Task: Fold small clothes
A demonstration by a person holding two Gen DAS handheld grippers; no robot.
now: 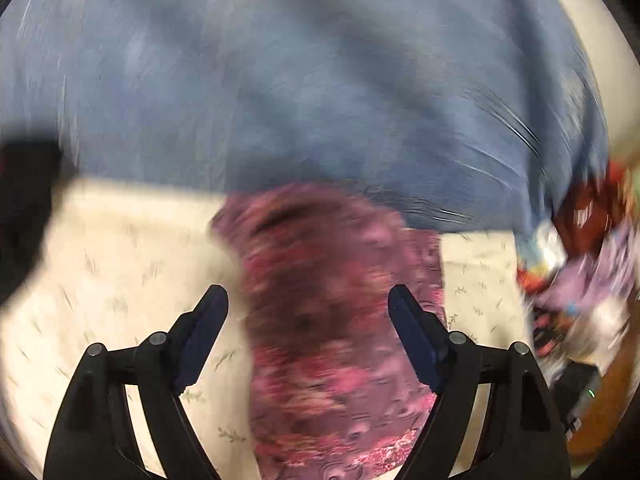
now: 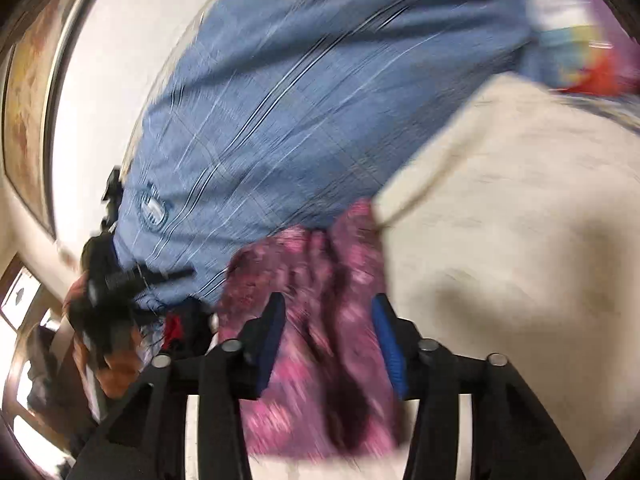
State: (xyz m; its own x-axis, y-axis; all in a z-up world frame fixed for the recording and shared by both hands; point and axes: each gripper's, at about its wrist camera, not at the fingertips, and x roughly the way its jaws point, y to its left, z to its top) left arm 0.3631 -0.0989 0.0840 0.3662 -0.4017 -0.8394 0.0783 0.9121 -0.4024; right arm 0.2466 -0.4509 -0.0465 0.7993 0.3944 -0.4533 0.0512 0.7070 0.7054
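Note:
A small pink and maroon floral garment (image 1: 336, 320) lies on a cream sheet (image 1: 120, 272), its far end against a large blue striped cloth (image 1: 300, 80). My left gripper (image 1: 308, 300) is open, its jaws wide either side of the garment, just above it. In the right wrist view the same garment (image 2: 316, 328) is bunched between my right gripper's (image 2: 328, 308) blue-padded fingers (image 2: 390, 344), which stand part open around it; whether they pinch it is unclear. Both views are motion-blurred.
The blue cloth (image 2: 280, 112) covers the far half of the bed. A heap of mixed coloured clothes (image 1: 580, 264) lies at the right. A dark object (image 1: 24, 208) sits at the left edge. A black device (image 2: 112, 280) and furniture show at the left in the right view.

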